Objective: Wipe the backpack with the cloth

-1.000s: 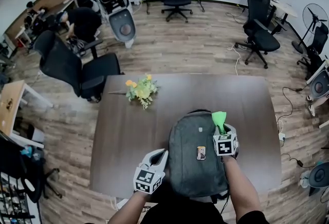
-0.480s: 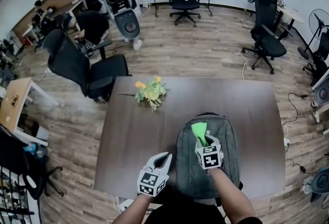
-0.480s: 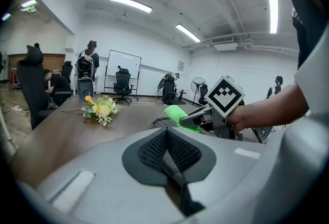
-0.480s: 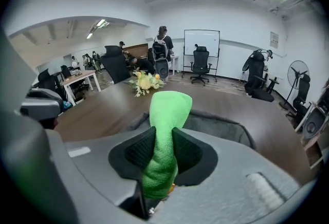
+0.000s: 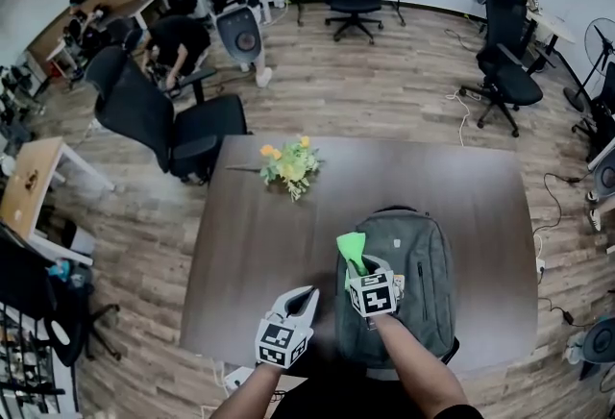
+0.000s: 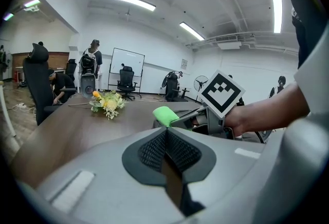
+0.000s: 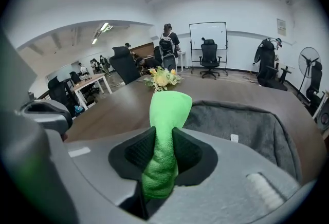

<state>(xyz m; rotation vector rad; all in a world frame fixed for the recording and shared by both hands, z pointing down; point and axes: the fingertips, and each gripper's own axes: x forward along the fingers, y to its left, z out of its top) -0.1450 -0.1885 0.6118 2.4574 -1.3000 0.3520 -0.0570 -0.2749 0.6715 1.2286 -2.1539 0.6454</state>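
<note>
Well off the backpack's [image 5: 415,284] left side, past the edge of the dark brown surface [image 5: 248,244], a black office chair [image 5: 165,124] stands on the wooden floor. A small bunch of yellow flowers [image 5: 288,163] lies on the surface up and to the left of the backpack, well apart from it. Just beside the backpack's lower left corner the left tongs [image 5: 305,296] hover over the bare surface, their padded tips pressed together with nothing between them, as the left gripper view shows [image 6: 165,134]. Next come the right tongs [image 5: 357,266], over the backpack's left edge and clamped on a bright green cloth [image 5: 351,246]. In the right gripper view the cloth [image 7: 168,111] is pinched between the two black pads and its free end stands up beyond them. It cannot be told whether the cloth touches the fabric. The grey backpack [image 7: 245,126] lies flat with its front up, top handle pointing away from the person, and fills the surface right of the cloth.
</note>
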